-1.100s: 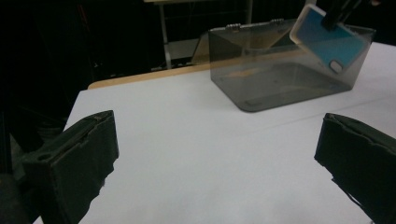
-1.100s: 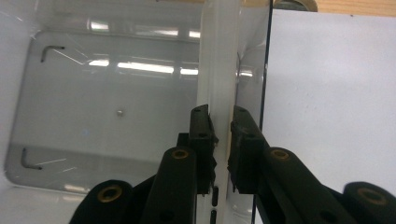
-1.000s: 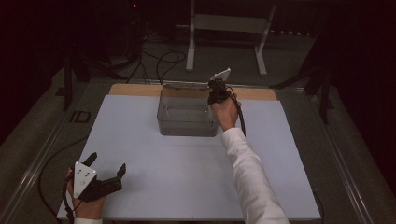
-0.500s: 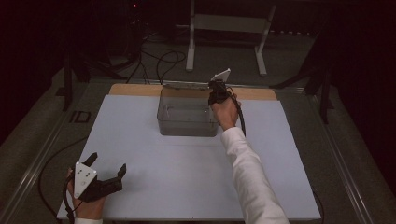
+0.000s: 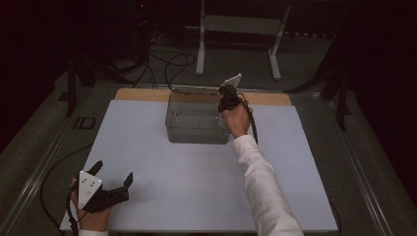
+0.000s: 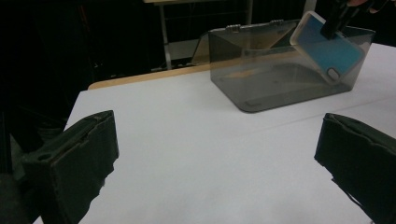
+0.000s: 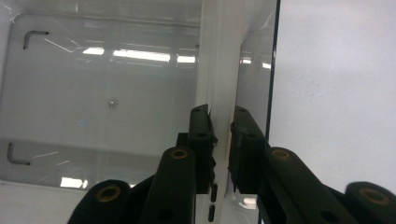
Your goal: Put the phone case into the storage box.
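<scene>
Dark room; a stand's legs and cables lie on the floor beyond the table. White sheet [image 5: 196,177] covers the tabletop, with a strip of wooden board [image 5: 142,95] showing along its far edge.

Clear plastic box [image 5: 196,129] sits at the far middle of the sheet, open at the top, its lid hanging behind the far wall.

Right gripper [image 5: 227,101] is at the box's right end, pointing down into it. Its jaws are pinched narrow on a phone [image 6: 329,50], blue-backed with a pale rim. In the left gripper view the phone stands tilted inside the right end of the box, upper end held in the jaws and lower end low in the box, close to the right wall.

Left gripper [image 5: 112,182] rests at the near left corner of the sheet, well apart from the box, jaws spread wide with nothing between them.
</scene>
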A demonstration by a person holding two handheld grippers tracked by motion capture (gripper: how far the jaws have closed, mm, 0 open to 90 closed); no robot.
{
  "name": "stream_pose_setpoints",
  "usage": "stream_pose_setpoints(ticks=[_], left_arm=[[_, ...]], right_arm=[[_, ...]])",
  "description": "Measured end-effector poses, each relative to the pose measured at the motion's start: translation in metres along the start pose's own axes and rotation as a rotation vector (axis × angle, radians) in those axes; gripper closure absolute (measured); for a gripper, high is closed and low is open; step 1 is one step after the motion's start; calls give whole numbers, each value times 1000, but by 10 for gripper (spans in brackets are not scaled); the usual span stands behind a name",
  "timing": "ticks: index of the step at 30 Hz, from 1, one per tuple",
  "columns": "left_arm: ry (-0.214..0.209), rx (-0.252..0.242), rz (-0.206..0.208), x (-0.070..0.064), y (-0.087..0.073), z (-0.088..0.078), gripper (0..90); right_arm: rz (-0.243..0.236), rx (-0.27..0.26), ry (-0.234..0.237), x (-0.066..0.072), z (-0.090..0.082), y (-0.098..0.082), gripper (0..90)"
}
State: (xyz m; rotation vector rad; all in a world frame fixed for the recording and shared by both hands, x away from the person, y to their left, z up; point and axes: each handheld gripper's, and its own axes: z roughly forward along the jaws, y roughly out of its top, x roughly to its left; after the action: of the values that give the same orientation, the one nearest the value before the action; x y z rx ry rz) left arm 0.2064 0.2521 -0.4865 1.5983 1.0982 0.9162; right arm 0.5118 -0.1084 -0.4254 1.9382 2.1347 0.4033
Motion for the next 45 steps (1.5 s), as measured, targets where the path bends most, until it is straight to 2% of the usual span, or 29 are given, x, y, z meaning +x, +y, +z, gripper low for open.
stream_pose_setpoints(ticks=[3, 15, 36, 44, 45], left_arm=[[-1, 1, 1, 0, 0, 0, 2], [-1, 1, -3, 1, 0, -1, 2], [-4, 3, -3, 1, 0, 0, 2], [-5, 4, -2, 0, 0, 0, 2], [-5, 5, 0, 0, 0, 0, 3]], right_arm=[[-16, -8, -25, 3, 2, 0, 805], [-12, -6, -62, 7, 13, 0, 804], [1, -17, -77, 8, 18, -1, 802], [-24, -25, -83, 10, 17, -3, 789], [-48, -32, -101, 12, 17, -4, 778]])
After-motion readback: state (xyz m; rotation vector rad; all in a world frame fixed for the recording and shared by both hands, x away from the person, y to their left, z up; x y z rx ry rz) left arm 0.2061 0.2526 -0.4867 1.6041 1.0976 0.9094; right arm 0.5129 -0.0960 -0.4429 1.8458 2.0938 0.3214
